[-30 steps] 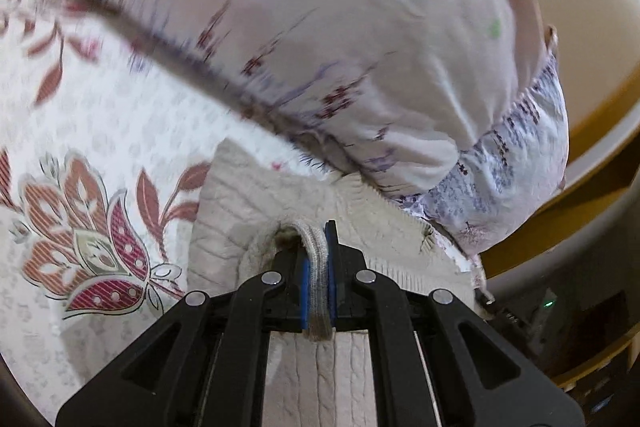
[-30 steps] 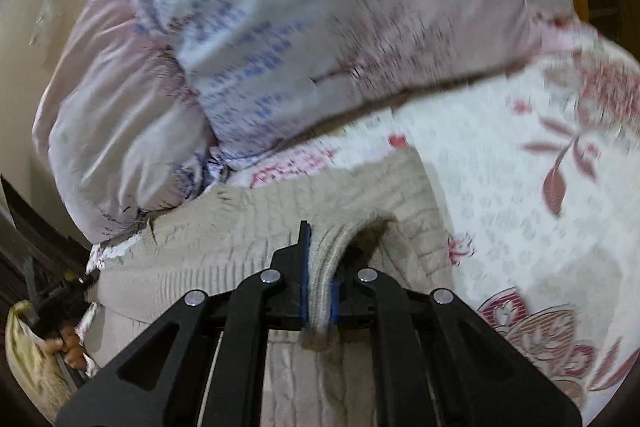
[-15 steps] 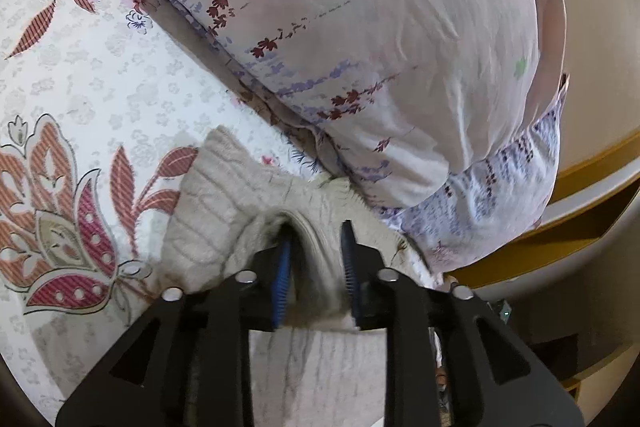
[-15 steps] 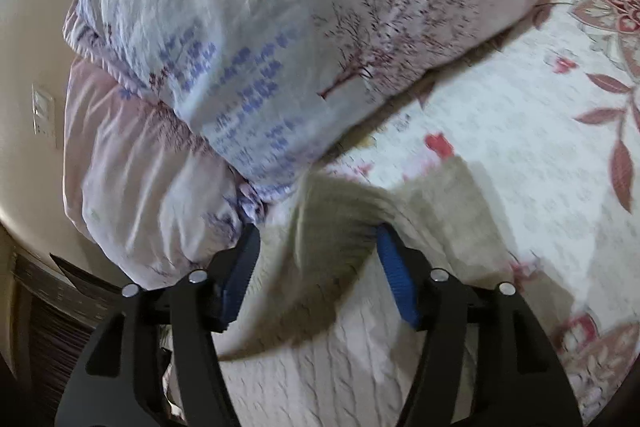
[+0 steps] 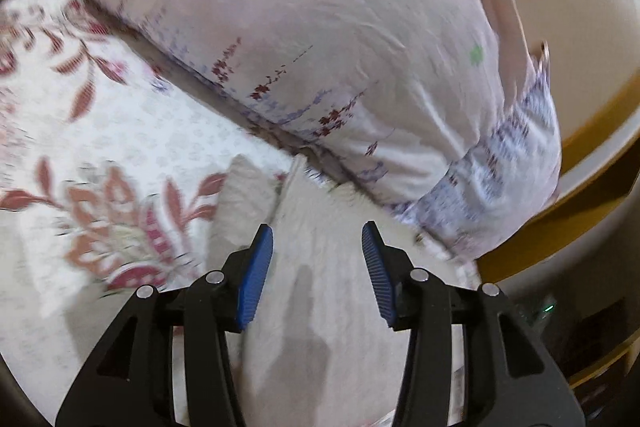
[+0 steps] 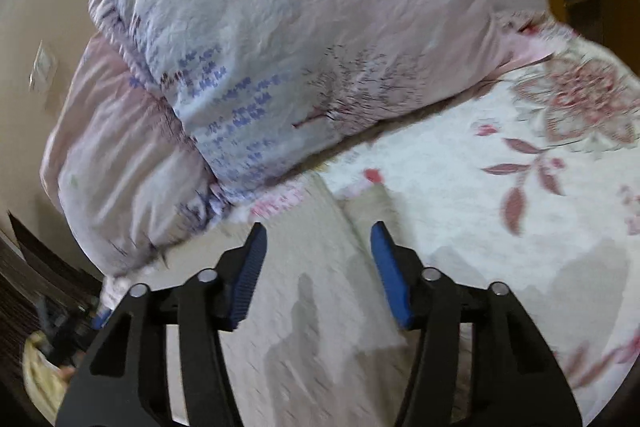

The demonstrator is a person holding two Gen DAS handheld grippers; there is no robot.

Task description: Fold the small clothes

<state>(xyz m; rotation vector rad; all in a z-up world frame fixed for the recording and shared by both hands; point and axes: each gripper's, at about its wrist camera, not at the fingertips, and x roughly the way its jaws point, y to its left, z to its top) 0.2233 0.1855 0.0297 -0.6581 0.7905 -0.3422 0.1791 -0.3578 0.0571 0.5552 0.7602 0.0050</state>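
Wall plate beside pillow

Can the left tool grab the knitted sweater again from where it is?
Probably yes. The left tool is open with nothing in it, and the cream sweater lies flat right under it. The pillow sits behind, out of the way.
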